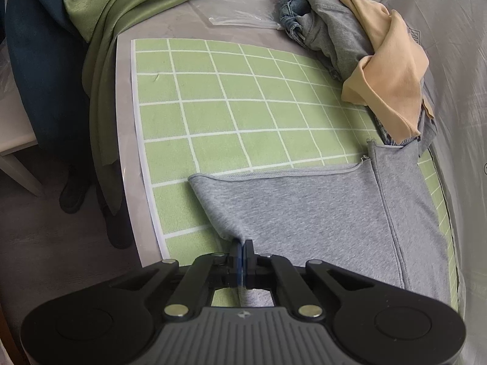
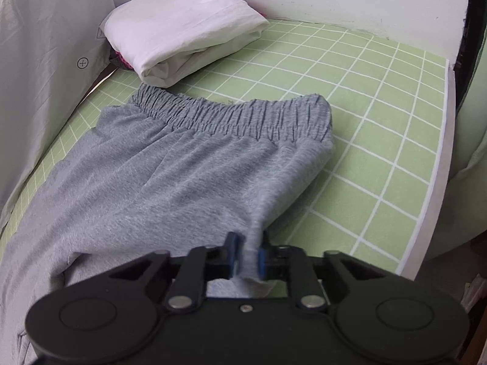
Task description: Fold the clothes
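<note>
Left wrist view cuts off the grey pants (image 1: 319, 213) waistband; both grippers' fingers (image 1: 242, 251) (image 2: 247, 254) are pinched tight on their near-edge fabric.

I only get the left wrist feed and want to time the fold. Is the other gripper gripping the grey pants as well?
Observer: Yes. The right gripper is shut on the near edge of the grey pants, with cloth bunched between its pads.
Operator: Which end of the pants is on that side?
Observer: The elastic waistband, lying flat on the green grid mat.
Operator: Anything beyond the waistband?
Observer: A folded white cloth sits on the mat by the wall, just past the waistband's far corner.
</note>
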Demonstrator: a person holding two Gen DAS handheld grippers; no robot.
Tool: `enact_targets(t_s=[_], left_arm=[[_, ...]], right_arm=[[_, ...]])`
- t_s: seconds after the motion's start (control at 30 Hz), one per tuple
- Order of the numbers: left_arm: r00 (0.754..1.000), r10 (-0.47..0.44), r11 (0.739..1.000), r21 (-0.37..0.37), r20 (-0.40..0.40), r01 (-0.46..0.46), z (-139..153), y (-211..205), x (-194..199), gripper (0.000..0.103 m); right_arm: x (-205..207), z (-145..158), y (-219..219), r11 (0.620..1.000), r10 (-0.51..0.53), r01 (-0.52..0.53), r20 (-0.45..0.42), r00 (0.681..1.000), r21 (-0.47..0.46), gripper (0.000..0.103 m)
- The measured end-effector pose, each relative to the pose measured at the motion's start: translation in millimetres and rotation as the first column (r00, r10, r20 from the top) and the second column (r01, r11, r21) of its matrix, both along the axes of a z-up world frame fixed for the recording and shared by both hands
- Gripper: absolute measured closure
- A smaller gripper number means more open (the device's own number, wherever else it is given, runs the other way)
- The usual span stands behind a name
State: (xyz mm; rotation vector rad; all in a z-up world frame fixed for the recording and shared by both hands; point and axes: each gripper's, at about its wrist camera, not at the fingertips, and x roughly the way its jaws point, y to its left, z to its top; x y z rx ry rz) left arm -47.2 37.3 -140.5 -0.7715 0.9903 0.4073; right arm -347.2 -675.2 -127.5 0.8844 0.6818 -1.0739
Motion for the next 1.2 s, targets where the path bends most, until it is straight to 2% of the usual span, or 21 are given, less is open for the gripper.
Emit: enact_targets(t_s=[0.1,0.23,0.33,0.43,0.5,0.53,0.6,0.63,0.7,0.8,0.93,1.03,1.13,1.2], left_arm=[[0.998,-0.001,0.999,0.037,0.062,-0.001,23,2,0,0.103],[0.977,0.011,1.000,0.015,0.214,-0.015,71,9,-1,0.103],[0.945,0.007,1.000,0.020,0.327,-0.014,118,4,1,0.103],[0.900,-0.002,1.000,0.025,0.435,-0.010,159,-3,1,0.103],[0.880,-0.028,0.998,0.063,0.475,-0.003,175,-10,6,0.103],[0.884,-0.043,0.995,0.103,0.466,-0.005,173,-14,11,0.103],[0.909,-0.051,0.989,0.148,0.413,-0.012,160,-20,24,0.103],[0.917,-0.038,0.991,0.130,0.397,-0.015,154,-20,29,0.103],[0.920,-0.031,0.995,0.102,0.391,-0.009,150,-23,33,0.103],[0.917,-0.043,0.993,0.116,0.396,-0.004,151,-36,47,0.103],[0.911,-0.066,0.990,0.141,0.407,0.009,153,-55,89,0.103],[0.903,-0.092,0.988,0.149,0.421,0.032,158,-74,136,0.103],[0.899,-0.131,0.985,0.155,0.417,0.071,156,-102,201,0.103],[0.901,-0.164,0.979,0.175,0.401,0.101,145,-128,253,0.103]], right_arm=[[-6,20,2,0.999,0.011,-0.010,0.036,0.999,-0.052,0.101],[-16,57,2,0.993,0.031,-0.018,0.117,0.993,-0.114,0.101],[-21,98,6,0.985,0.065,-0.029,0.213,0.975,-0.167,0.101],[-27,135,12,0.977,0.070,0.001,0.325,0.943,-0.213,0.101],[-23,143,12,0.968,0.073,0.015,0.336,0.939,-0.251,0.101],[-20,144,12,0.965,0.073,0.017,0.330,0.941,-0.261,0.101],[-8,129,6,0.970,0.062,0.003,0.259,0.964,-0.243,0.101],[-4,123,4,0.974,0.054,0.003,0.245,0.968,-0.226,0.101],[-3,117,2,0.982,0.031,0.027,0.302,0.953,-0.185,0.101],[12,121,-3,0.976,0.038,0.028,0.295,0.955,-0.217,0.101],[46,126,-27,0.969,0.054,0.023,0.303,0.952,-0.244,0.101],[83,129,-52,0.965,0.070,0.008,0.286,0.956,-0.263,0.101],[143,122,-86,0.963,0.093,-0.031,0.223,0.970,-0.267,0.101],[191,109,-109,0.965,0.112,-0.069,0.159,0.981,-0.253,0.101]])
